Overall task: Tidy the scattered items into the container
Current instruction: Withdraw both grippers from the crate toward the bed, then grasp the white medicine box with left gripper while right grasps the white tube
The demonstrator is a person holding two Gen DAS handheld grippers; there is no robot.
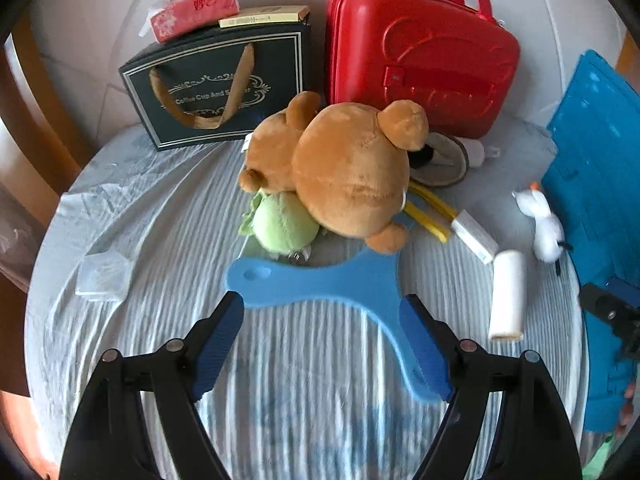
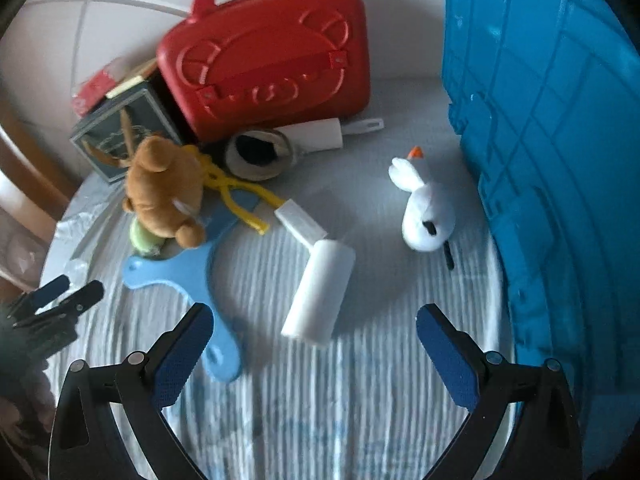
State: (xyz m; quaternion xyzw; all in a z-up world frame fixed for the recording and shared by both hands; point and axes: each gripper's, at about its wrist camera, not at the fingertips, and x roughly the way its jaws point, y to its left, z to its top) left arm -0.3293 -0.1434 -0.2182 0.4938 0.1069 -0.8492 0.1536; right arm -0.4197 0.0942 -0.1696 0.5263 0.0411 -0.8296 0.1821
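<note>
Spread, empty right jaws (image 2: 314,338) hover over the worktop (image 2: 360,400), roller (image 2: 316,292) just ahead at twelve o'clock, long axis toward them, bin (image 2: 560,160) at two; left jaws (image 1: 322,338) also spread.

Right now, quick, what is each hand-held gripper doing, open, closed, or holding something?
Left hand-held gripper: open, holding nothing, above the blue hanger.
Right hand-held gripper: open, holding nothing, near the white roller.
</note>
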